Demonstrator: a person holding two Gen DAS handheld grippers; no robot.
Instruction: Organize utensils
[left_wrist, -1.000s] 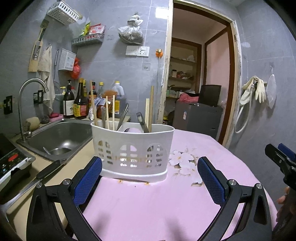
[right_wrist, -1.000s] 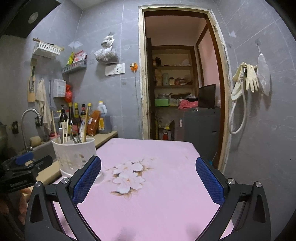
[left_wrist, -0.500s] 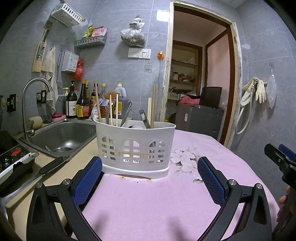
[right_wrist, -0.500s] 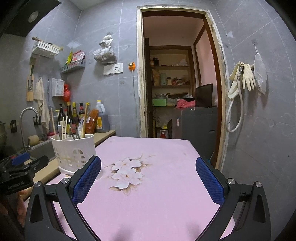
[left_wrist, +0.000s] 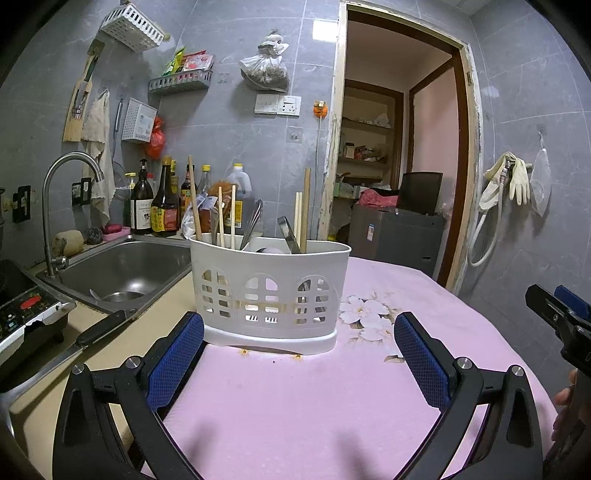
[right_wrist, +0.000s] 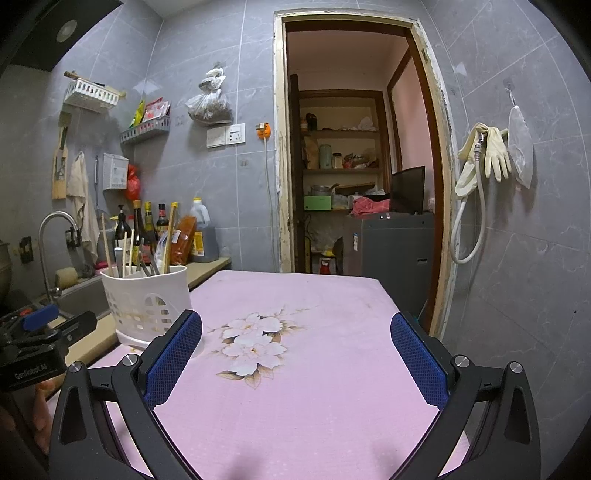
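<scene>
1. Left wrist view is pointed straight at the white utensil caddy (left_wrist: 269, 291), which sits on the pink floral tablecloth (left_wrist: 295, 406) right at the table edge nearest the sink (left_wrist: 122, 269).
2. The left gripper (left_wrist: 299, 354) has its blue-padded fingers spread wide with nothing between them. The caddy sits just beyond the fingertips, roughly centred in the gap, not touching either pad.
3. Standing upright in the caddy: wooden chopsticks (left_wrist: 221, 218) toward its sink side, a taller pair (left_wrist: 304, 210) toward the doorway side, and some metal utensil handles (left_wrist: 255, 221) in between. Can't tell exactly which compartment each one is in.
4. Off the caddy's sink side, a black-handled knife (left_wrist: 96, 330) lies on the beige counter, and a row of sauce bottles (left_wrist: 159, 206) stands behind the caddy against the wall.
5. Right wrist view: the right gripper (right_wrist: 297, 354) is also wide apart and holding nothing, hovering over the flower print (right_wrist: 255, 343) on the cloth, well to the doorway side of the caddy (right_wrist: 147, 299).
</scene>
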